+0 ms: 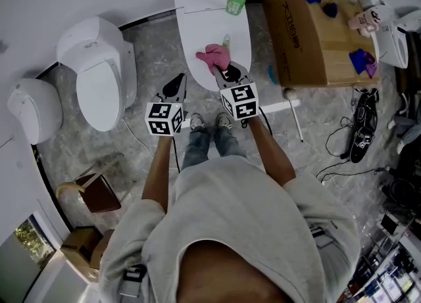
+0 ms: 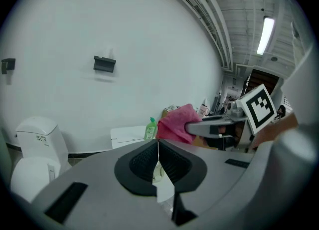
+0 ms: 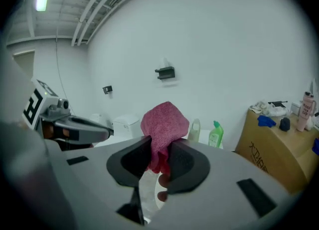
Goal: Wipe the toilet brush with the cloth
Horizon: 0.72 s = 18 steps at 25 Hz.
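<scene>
Cloth [image 1: 213, 57], pink and bunched, pinched in my right gripper [image 1: 225, 70] over toilet [image 1: 197, 25] lid, near its front edge. Left gripper [image 1: 175, 85] just off lid's left edge, near right one but apart from it. Green bottle [image 1: 235, 2] upright at toilet's back edge; box [image 1: 309, 45] beside toilet.
Left gripper view: I read jaws pressed together, nothing between; cloth and bottle ahead.
Right gripper view: jaws clamped on cloth's lower folds, rest puffed above them; left gripper off to side.
</scene>
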Each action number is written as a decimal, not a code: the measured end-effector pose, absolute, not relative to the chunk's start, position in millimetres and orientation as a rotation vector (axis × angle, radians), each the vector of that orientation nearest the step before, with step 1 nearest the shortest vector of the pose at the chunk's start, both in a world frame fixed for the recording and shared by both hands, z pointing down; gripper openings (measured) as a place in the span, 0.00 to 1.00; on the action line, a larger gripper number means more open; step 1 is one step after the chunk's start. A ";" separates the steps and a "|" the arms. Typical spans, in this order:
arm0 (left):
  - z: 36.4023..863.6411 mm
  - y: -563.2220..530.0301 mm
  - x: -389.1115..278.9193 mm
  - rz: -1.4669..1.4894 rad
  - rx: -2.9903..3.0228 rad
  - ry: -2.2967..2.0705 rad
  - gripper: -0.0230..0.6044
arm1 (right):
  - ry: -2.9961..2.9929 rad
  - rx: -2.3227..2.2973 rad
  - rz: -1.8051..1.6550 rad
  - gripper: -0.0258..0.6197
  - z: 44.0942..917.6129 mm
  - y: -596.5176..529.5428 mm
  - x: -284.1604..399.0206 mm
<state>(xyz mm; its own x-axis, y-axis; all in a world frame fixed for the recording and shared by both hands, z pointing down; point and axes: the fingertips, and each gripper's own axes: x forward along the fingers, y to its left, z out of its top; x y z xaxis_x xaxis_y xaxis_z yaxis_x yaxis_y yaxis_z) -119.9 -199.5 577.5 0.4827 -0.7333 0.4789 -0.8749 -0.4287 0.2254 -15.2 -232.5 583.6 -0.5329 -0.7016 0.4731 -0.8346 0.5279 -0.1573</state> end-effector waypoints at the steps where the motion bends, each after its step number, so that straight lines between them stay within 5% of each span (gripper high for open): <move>1: 577.4 -199.3 -121.7 0.431 2.289 -1.337 0.07 | -2.429 1.284 0.517 0.18 577.2 -239.2 -16.4; 18: 583.3 -196.6 -138.8 0.443 2.262 -1.345 0.07 | -2.328 1.294 0.653 0.18 618.3 -261.2 -9.4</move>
